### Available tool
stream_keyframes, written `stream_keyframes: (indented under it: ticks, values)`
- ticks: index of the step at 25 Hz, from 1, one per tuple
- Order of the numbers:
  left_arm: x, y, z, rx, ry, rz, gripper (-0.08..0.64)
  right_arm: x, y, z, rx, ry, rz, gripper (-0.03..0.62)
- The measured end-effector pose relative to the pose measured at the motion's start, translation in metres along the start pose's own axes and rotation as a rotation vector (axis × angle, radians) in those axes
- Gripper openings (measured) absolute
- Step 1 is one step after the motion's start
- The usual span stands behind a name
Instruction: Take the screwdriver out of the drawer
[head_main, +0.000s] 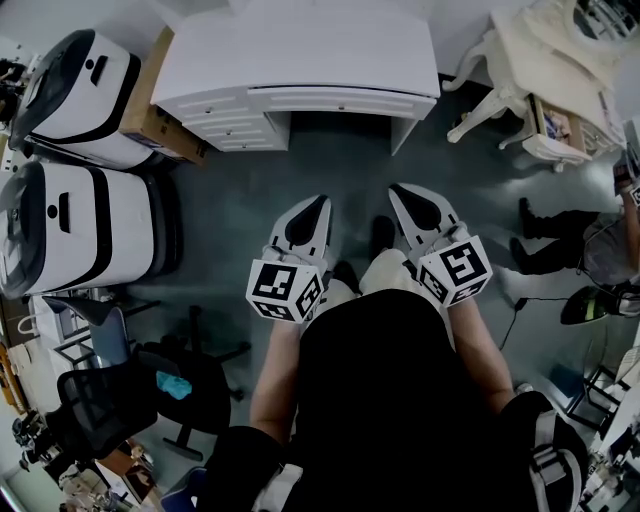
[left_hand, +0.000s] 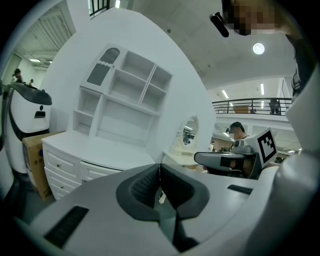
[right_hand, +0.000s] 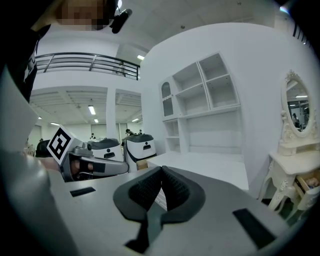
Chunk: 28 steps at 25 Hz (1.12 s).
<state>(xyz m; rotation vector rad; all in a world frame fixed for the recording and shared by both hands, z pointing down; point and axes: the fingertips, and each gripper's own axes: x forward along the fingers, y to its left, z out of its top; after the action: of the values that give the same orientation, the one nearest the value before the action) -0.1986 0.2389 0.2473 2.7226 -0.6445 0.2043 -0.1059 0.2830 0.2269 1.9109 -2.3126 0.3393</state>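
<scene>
Nearest: a standing person in a dark top (head_main: 400, 400), forearms bare, carrying one tool in each hand.

Left hand-held gripper (head_main: 318, 207): jaws pressed together with nothing between the ribbed pads, as its own view confirms (left_hand: 160, 172). It carries a marker cube (head_main: 285, 288) at the rear and points a little below level towards the counter.

Right hand-held gripper (head_main: 400, 193): jaws likewise pressed together and empty (right_hand: 161, 175). It is held just beside the left one at about the same height.

Below and ahead of both: bare grey floor (head_main: 230, 210), which separates the tools from the furniture.

Beyond the floor: the white counter (head_main: 300, 50), its top bare. A stack of drawers (head_main: 225, 115) sits at its left end, with a wide centre drawer (head_main: 340, 100) beside them, and all are pushed in. The screwdriver is visible in no view.

Behind the counter top: a white shelf unit (left_hand: 125, 100) with open compartments rises against the curved wall.

Left of the counter: a cardboard box (head_main: 150, 100) touching its end, then two rounded white machines (head_main: 80, 225). A black office chair (head_main: 150, 390) stands nearer.

Right of the counter: an ornate white dressing table (head_main: 530, 80) with an oval mirror (right_hand: 298, 107).
</scene>
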Motion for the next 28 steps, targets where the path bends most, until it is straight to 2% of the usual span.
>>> stream_keyframes:
  ticks: [11, 18, 28]
  values:
    - [0.054, 0.015, 0.005, 0.006, 0.041, 0.037, 0.025, 0.040, -0.041, 0.008, -0.008, 0.007, 0.074, 0.015]
    - [0.097, 0.033, 0.023, 0.006, 0.044, 0.089, 0.025, 0.080, -0.073, 0.024, -0.022, 0.011, 0.151, 0.015]
    - [0.163, 0.060, 0.038, -0.049, 0.040, 0.197, 0.025, 0.131, -0.133, 0.036, -0.047, 0.053, 0.263, 0.015]
